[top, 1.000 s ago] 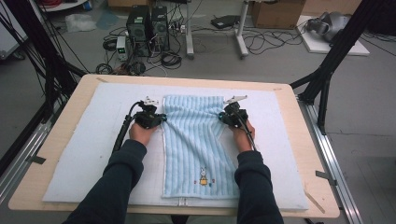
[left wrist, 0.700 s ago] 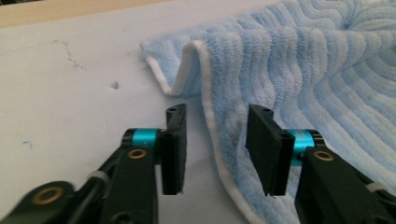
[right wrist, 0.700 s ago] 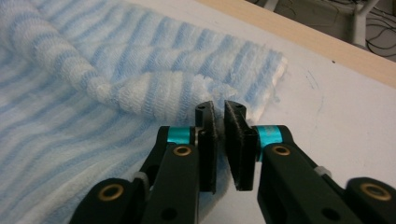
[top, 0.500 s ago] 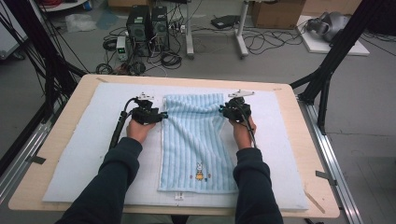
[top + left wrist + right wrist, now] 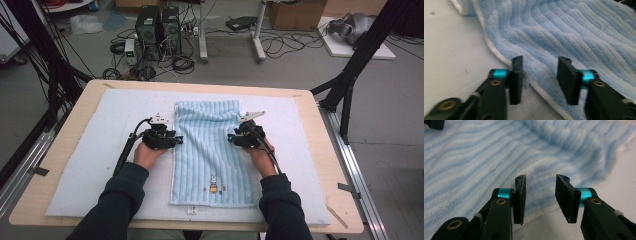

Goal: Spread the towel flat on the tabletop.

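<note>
Dark navy long sleeves (image 5: 117,200) are covering both forearms, coming in from the lower edge of the high view. The left gripper (image 5: 176,139) is showing a black body with a small pale plate on top and a black cable (image 5: 125,152) trailing toward the lower left. The right gripper (image 5: 231,137) is wearing a grey three-cornered plate (image 5: 251,115). In both gripper views, flat black pads (image 5: 516,77) are sitting on teal collars (image 5: 505,193), with brass-coloured screws (image 5: 500,201) dotting the black arms.
</note>
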{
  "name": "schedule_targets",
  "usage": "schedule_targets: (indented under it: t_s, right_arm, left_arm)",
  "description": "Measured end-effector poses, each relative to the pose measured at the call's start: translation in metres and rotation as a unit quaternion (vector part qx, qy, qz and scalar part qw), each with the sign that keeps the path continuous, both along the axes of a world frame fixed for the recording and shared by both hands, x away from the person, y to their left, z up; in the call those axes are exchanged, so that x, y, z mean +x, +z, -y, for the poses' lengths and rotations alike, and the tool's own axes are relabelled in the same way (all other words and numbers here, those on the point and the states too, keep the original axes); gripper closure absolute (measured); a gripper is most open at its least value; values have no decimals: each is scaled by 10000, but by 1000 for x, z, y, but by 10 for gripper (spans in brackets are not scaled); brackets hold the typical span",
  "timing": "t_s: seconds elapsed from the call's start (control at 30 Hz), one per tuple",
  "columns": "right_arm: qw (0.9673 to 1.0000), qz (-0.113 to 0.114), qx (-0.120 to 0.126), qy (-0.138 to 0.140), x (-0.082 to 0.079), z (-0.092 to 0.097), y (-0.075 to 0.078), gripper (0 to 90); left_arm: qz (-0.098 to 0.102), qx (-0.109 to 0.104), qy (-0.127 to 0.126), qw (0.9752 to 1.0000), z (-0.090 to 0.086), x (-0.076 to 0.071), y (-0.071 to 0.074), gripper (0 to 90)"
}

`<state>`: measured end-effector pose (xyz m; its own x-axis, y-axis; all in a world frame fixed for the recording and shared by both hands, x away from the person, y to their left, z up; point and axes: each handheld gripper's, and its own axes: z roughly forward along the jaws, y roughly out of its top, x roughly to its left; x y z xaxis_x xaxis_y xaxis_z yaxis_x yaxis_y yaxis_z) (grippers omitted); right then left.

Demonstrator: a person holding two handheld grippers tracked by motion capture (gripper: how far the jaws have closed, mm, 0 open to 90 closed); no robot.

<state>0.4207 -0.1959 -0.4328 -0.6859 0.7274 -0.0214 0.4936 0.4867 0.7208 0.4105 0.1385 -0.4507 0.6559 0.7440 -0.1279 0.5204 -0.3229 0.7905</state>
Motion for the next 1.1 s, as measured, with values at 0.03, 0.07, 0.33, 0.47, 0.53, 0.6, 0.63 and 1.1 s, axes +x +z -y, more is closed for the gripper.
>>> schedule_targets:
  t_s: [0.03, 0.07, 0.33, 0.47, 0.53, 0.6, 0.63, 1.1]
  right_arm:
    - [9999, -141, 15, -12, 0, -1, -4, 609]
    - [9996, -283, 51, -33, 0, -2, -9, 627]
    - [9998, -93, -27, -160, 7, 2, -9, 868]
    - [9985, 93, -94, -528, 21, 2, -10, 868]
    - [9973, 280, -270, -629, 24, -5, -10, 867]
    - [9959, 389, -384, -727, 25, -12, -12, 849]
    - [9959, 398, -350, -736, 25, -13, -12, 830]
    - [9994, -141, 184, -272, -16, 6, -6, 621]
  left_arm:
    - [86, 178, -36, 9998, 1, -1, 1, 655]
    - [131, 217, -110, 9996, 1, -2, 1, 828]
    - [-43, 72, 465, 9989, -20, 15, 1, 874]
    - [-34, -68, 654, 9978, -28, 26, 0, 875]
    - [10, 6, 675, 9977, -27, 28, 0, 875]
    - [70, 12, 640, 9979, -26, 26, 0, 858]
    - [67, -40, 672, 9977, -26, 25, 1, 813]
    - [-20, -204, 140, 9997, -29, -13, 0, 580]
